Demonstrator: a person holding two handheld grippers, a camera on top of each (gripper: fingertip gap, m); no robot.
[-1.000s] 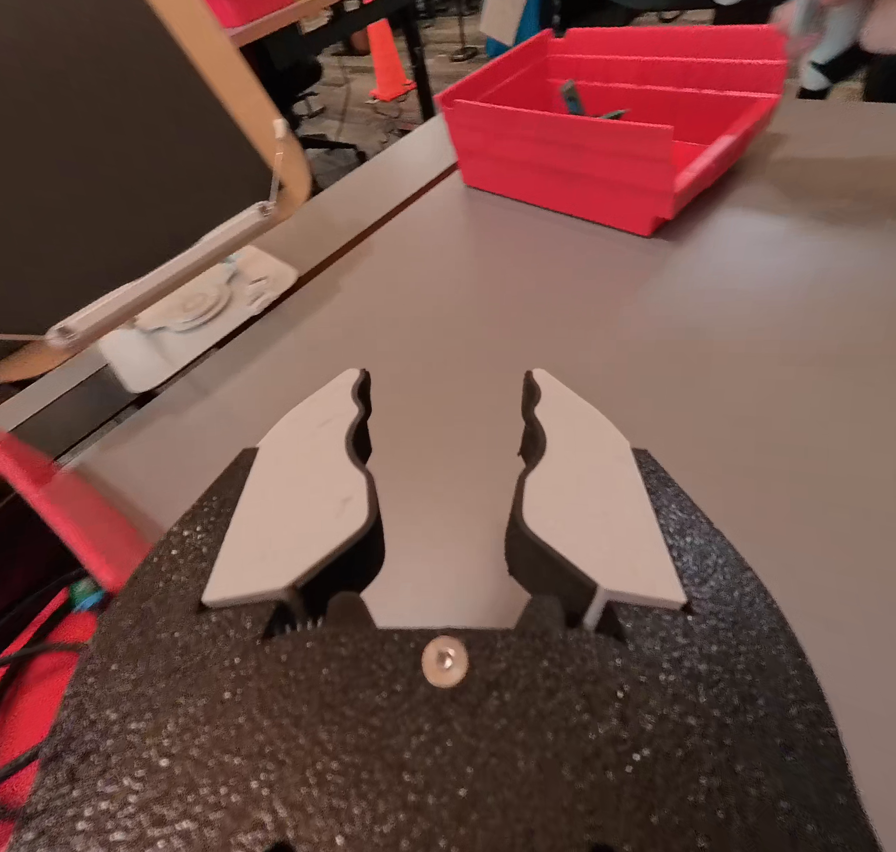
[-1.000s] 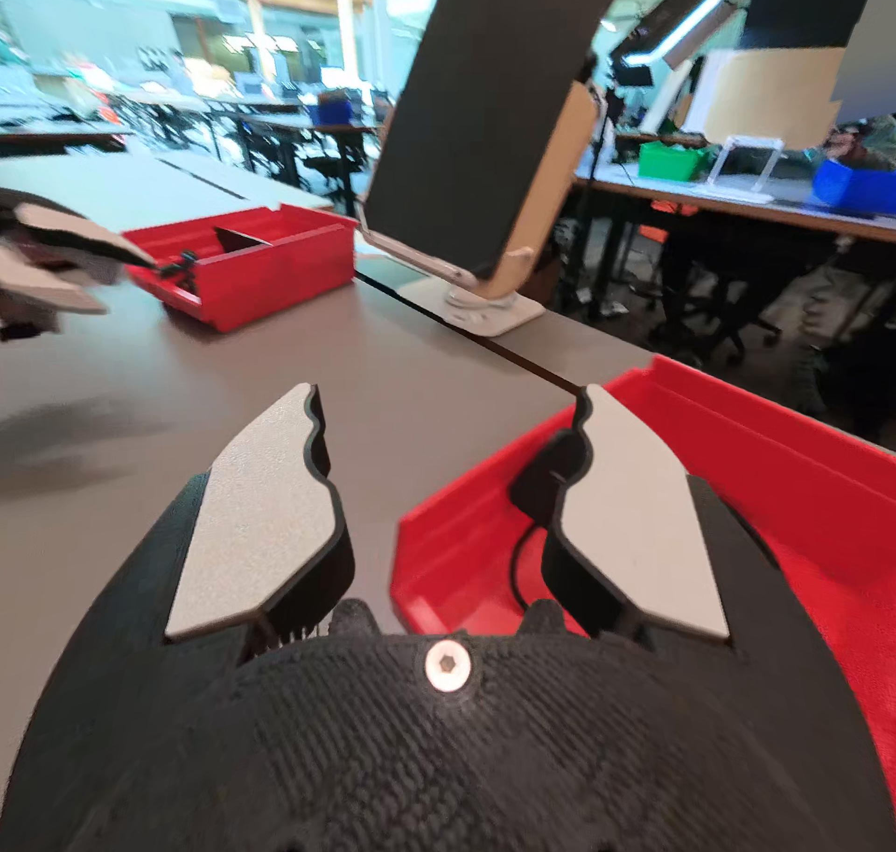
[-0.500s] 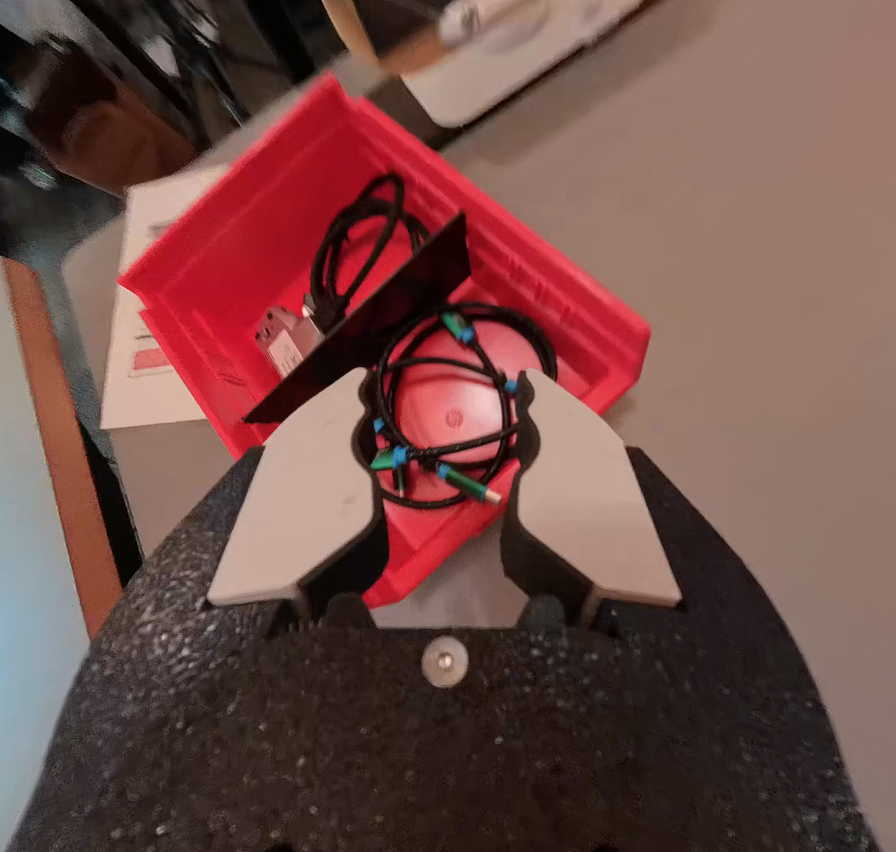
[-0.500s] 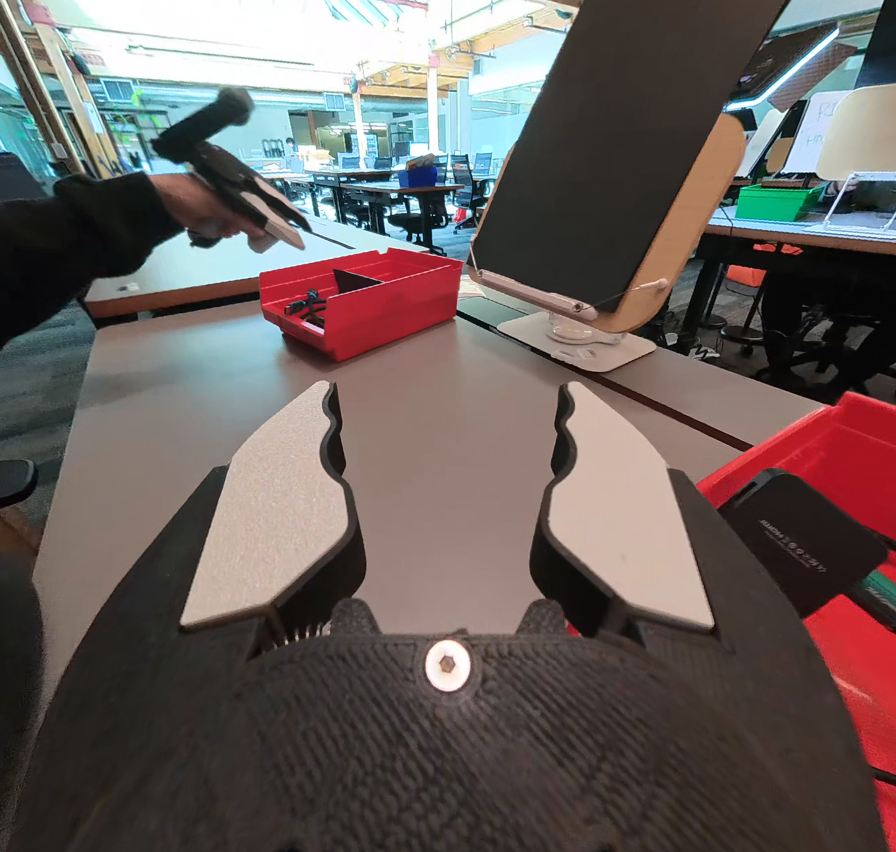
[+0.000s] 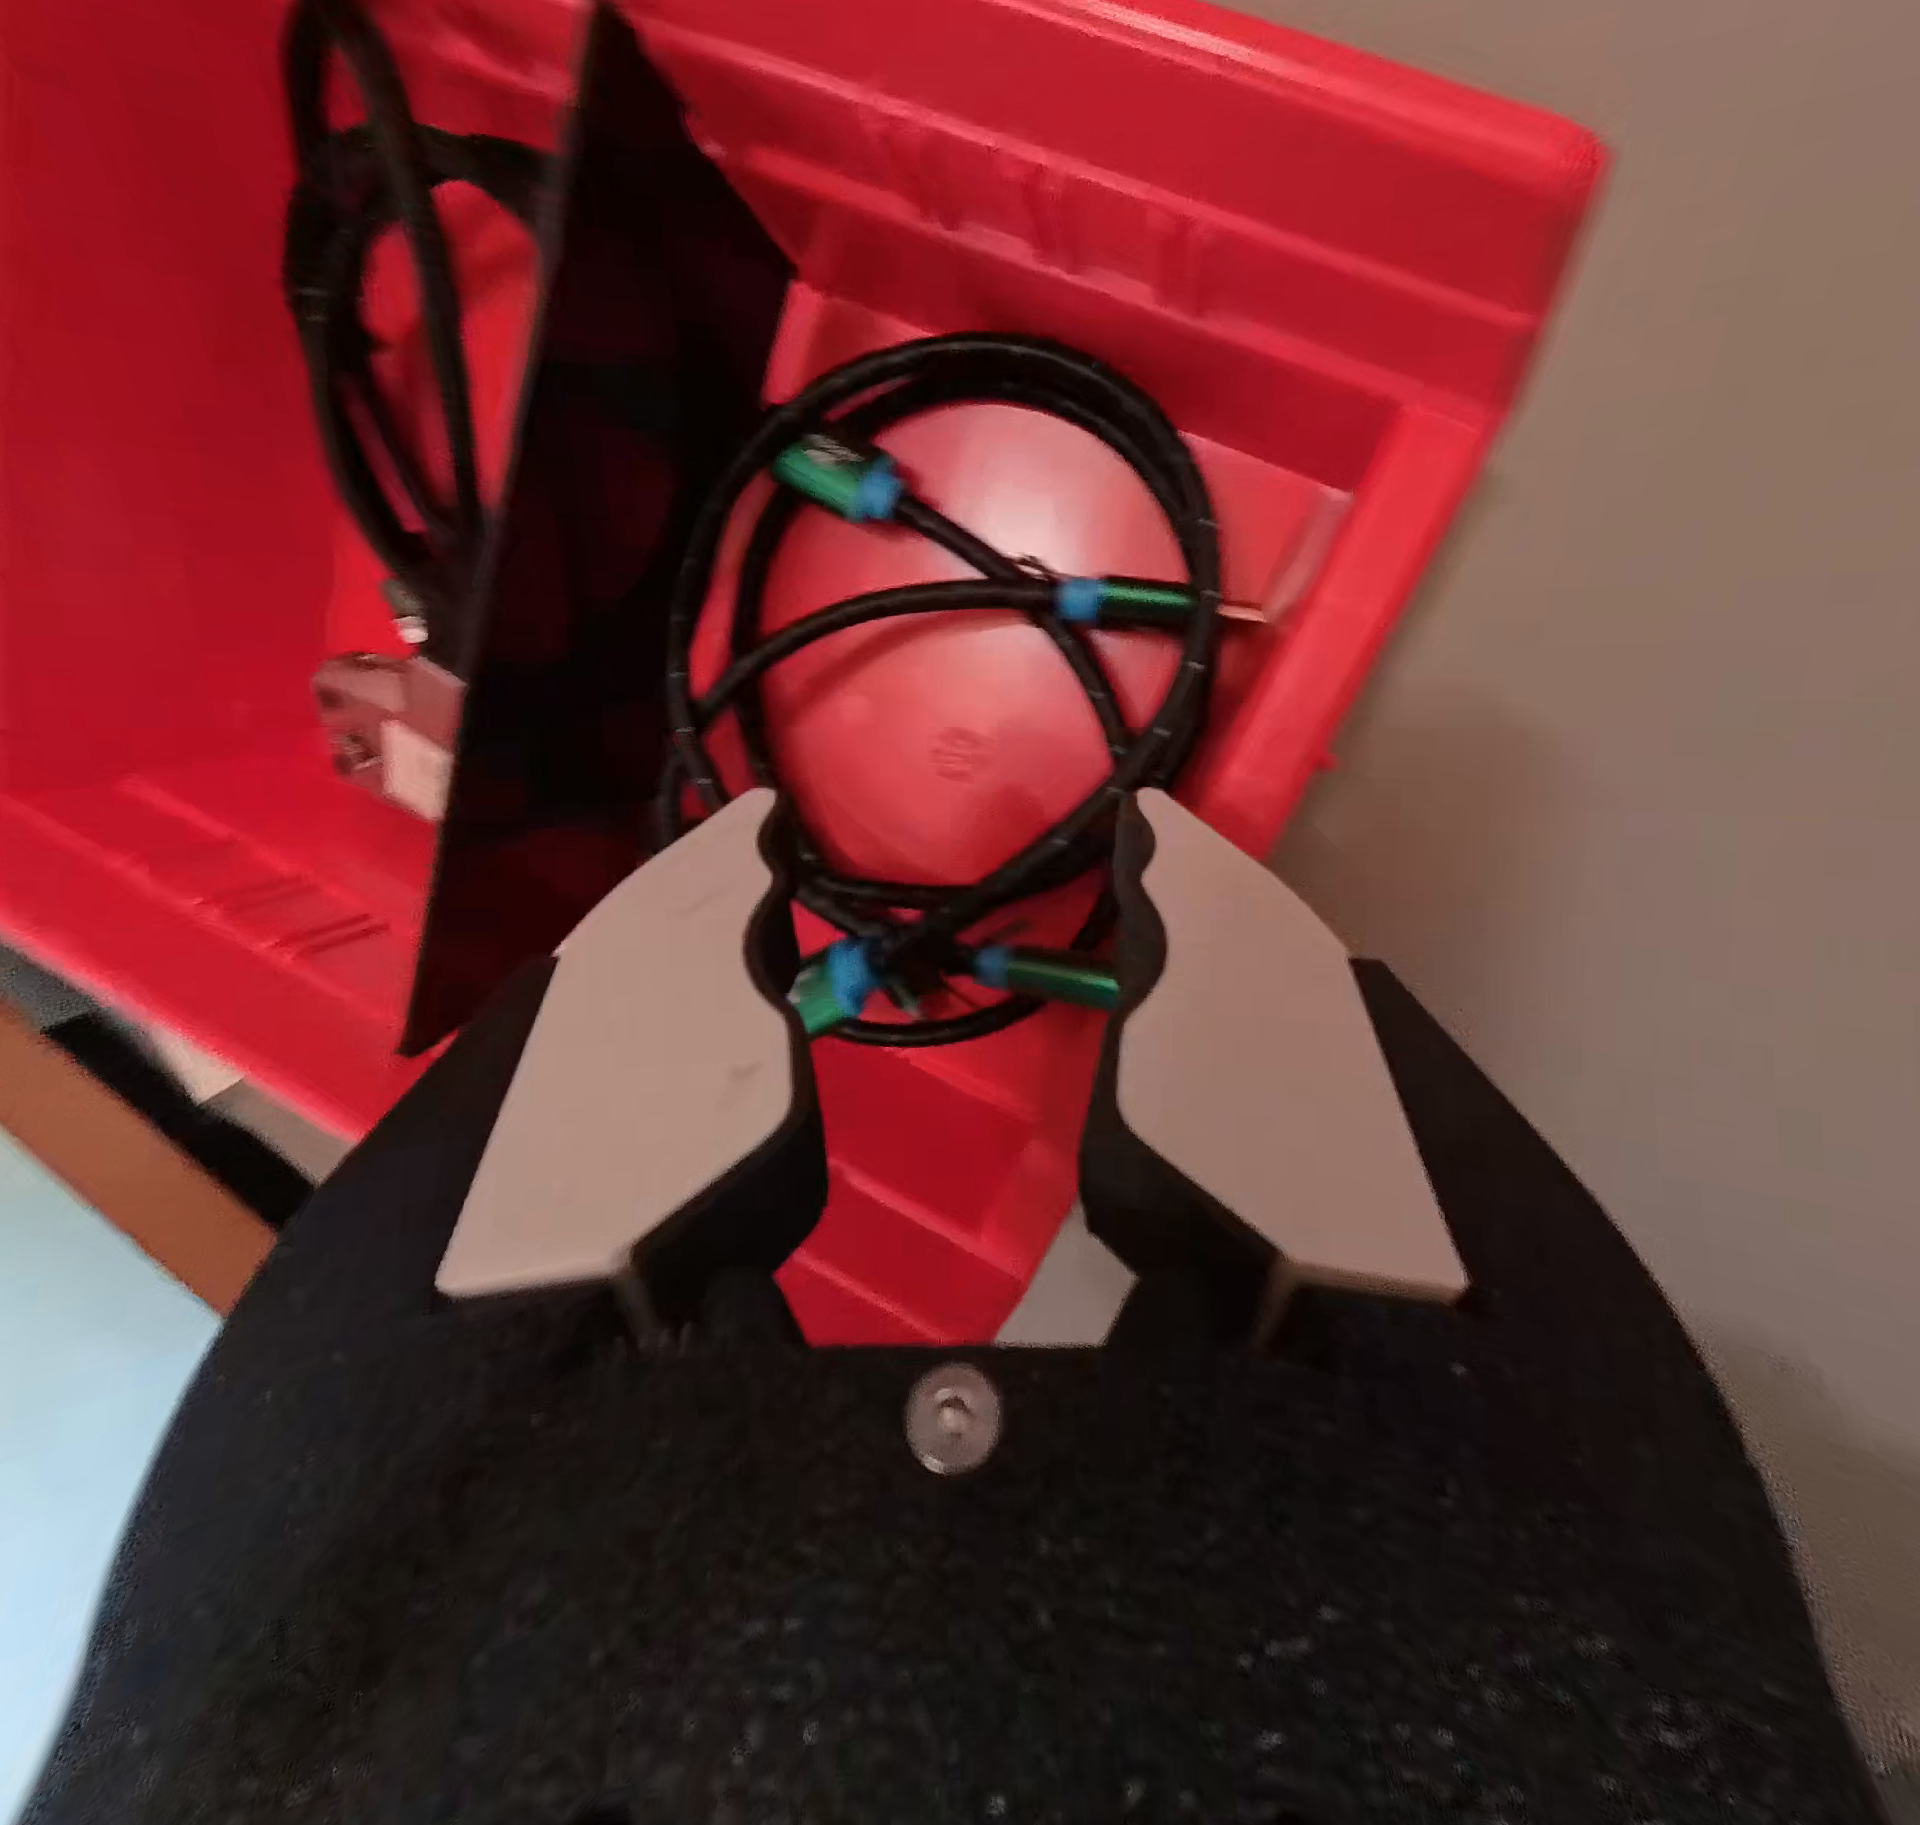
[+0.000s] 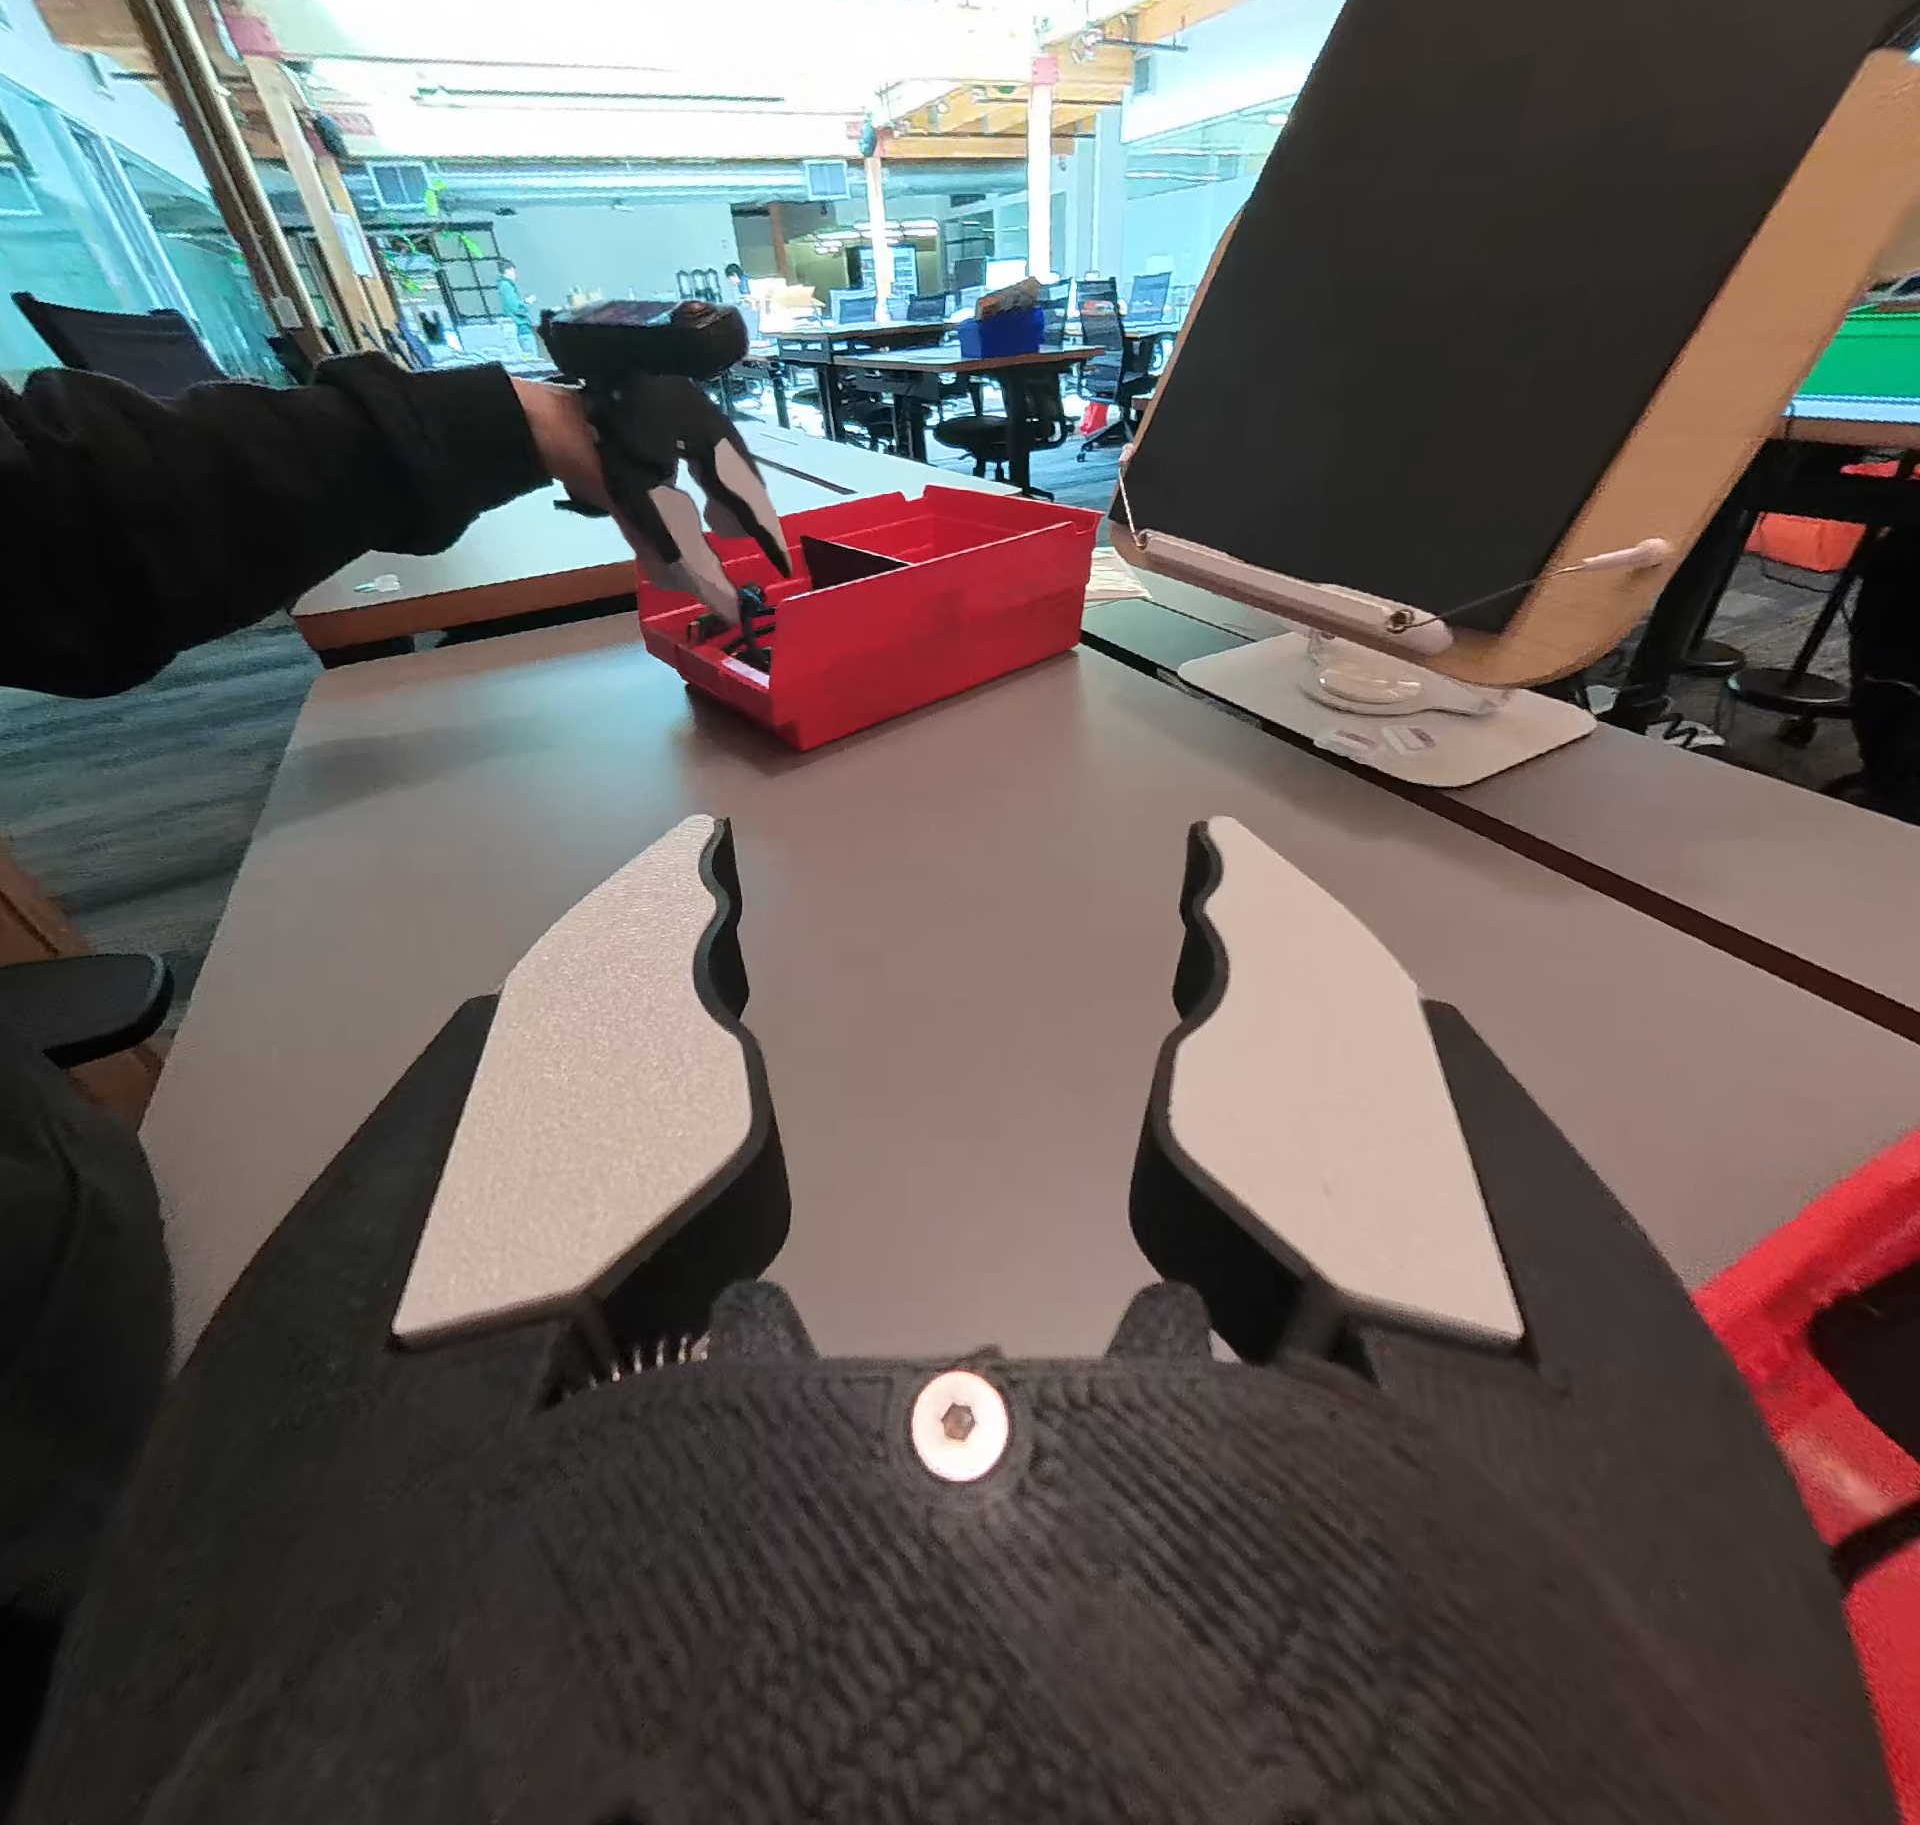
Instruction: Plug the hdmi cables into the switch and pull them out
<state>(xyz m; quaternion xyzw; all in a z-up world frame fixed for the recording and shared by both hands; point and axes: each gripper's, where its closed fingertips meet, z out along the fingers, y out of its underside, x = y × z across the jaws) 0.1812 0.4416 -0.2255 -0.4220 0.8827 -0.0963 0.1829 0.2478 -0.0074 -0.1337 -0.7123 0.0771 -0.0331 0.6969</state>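
Observation:
A red bin (image 5: 1143,165) with a black divider (image 5: 603,528) fills the left wrist view. Its right compartment holds coiled black braided cables (image 5: 935,612) with green and blue plugs (image 5: 1049,975), lying over a round red object. The left compartment holds another black cable (image 5: 343,217) and a small silver box (image 5: 379,726). My left gripper (image 5: 951,840) is open, empty and just above the coil. In the right wrist view it (image 6: 753,591) dips into the same bin (image 6: 935,622). My right gripper (image 6: 956,840) is open and empty over the grey table.
A dark screen (image 6: 1455,321) on a white-based stand (image 6: 1392,705) leans over the table's right side. A second red bin (image 6: 1787,1360) sits at my right gripper's lower right. A sleeved arm (image 6: 260,487) holds the left gripper. Desks and chairs stand behind.
My left gripper swung from the bare table to the red bin and came down close over the cables. My right gripper turned left, away from the near red bin. Both stayed open.

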